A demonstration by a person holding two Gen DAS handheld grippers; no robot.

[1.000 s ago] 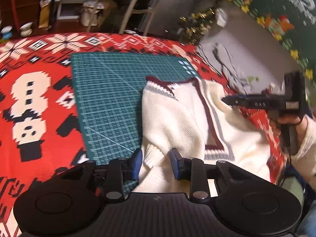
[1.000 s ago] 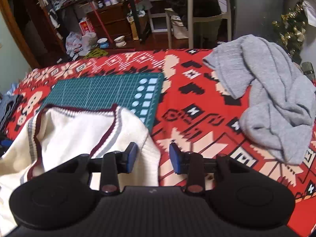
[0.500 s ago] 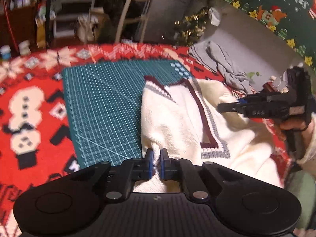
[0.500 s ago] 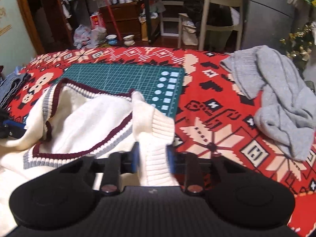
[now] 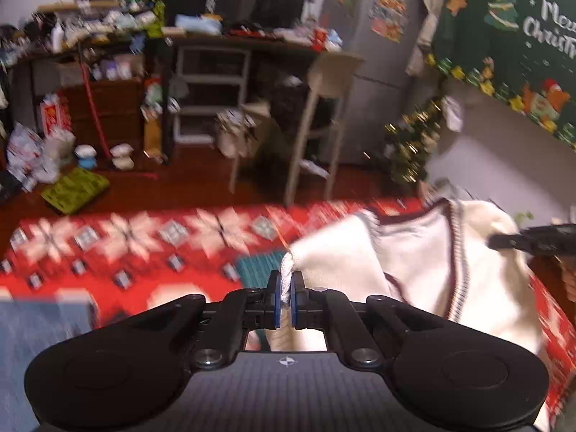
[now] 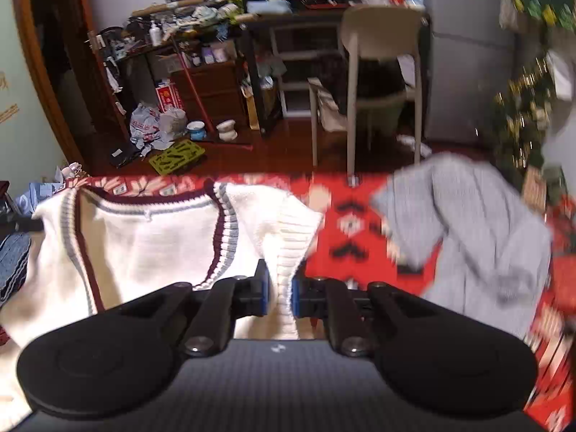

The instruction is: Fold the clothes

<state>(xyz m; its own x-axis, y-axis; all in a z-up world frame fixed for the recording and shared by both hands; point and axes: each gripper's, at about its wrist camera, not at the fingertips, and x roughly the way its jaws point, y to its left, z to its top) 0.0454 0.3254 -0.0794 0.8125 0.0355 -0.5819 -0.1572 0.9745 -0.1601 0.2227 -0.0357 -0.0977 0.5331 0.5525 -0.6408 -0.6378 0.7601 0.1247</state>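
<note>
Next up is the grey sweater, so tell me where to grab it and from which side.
Take the grey sweater by the loose flap at its near left edge, coming in from the left over the red cloth. That edge seems to lie thin and free, while the rest is bunched in thick folds. Both grippers, left and right, are shut on the white sweater for now.

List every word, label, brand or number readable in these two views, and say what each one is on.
"Mer" above "Christ", both cut off by the frame edge: white script on the green Christmas banner on the wall, left wrist view.
Red and white carton on the floor: print too blurred to read.
Stickers on the fridge door: too blurred to read.
Nothing else is legible; neither gripper shows a readable mark.
</note>
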